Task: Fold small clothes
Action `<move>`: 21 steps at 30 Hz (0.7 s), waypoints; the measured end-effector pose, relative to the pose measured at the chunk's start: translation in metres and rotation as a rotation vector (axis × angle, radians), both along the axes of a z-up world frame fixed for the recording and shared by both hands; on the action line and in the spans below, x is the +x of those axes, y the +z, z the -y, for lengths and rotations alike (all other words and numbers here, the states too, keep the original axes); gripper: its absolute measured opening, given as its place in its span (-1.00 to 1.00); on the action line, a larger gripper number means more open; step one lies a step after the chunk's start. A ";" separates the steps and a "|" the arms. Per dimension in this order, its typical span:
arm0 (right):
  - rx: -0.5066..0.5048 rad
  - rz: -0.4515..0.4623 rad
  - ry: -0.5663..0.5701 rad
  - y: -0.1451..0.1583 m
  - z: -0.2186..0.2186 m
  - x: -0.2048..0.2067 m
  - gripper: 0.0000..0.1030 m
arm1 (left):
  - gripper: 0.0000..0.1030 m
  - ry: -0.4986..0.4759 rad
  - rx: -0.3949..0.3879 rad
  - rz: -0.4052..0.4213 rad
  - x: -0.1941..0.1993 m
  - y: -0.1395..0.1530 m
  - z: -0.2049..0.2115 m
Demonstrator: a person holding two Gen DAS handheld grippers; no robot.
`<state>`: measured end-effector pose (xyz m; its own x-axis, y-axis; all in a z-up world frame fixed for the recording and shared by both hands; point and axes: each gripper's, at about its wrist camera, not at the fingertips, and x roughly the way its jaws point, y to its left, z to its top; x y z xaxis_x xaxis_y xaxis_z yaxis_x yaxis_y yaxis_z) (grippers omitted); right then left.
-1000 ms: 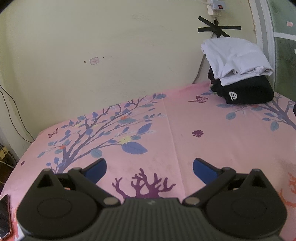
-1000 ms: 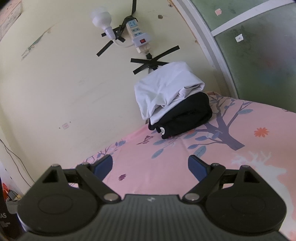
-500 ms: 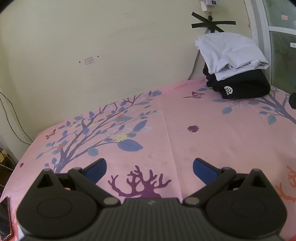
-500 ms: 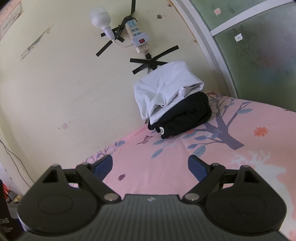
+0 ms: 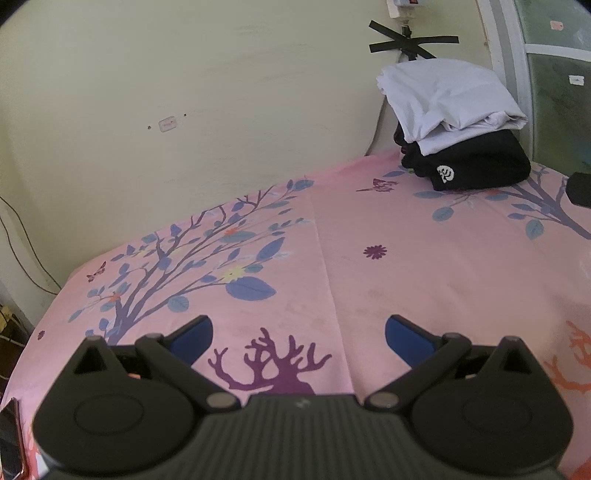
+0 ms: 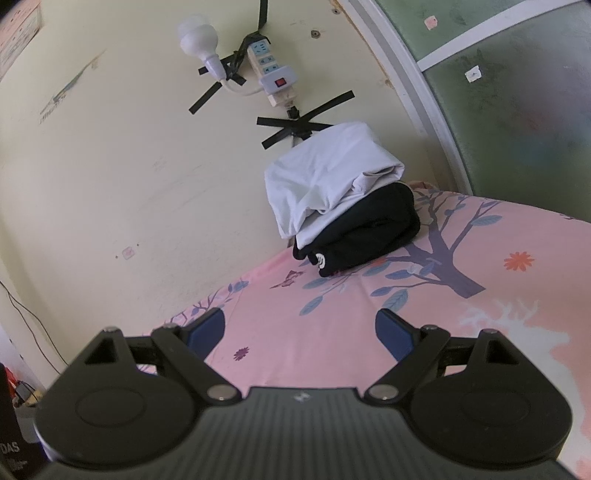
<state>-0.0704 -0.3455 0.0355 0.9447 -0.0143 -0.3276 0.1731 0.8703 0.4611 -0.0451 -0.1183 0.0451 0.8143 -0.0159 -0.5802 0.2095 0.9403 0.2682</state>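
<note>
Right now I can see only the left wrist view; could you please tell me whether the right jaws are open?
Observer: Yes, the right gripper is open and empty, over the pink sheet.
Operator: Thank you. What is on the wall above the clothes pile?
Observer: A power strip taped up, with a white bulb beside it.
Operator: Does anything lie right of the pile?
Observer: Only sheet, printed with an orange flower.
</note>
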 end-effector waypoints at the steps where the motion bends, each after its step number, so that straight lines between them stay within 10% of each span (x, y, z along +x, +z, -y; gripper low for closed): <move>1: 0.000 0.000 0.000 0.000 0.000 0.000 0.60 | 1.00 -0.002 0.002 0.000 0.000 0.000 0.000; 21: 0.003 -0.001 -0.004 0.001 0.002 0.000 0.60 | 1.00 -0.021 0.013 -0.008 -0.001 -0.001 0.006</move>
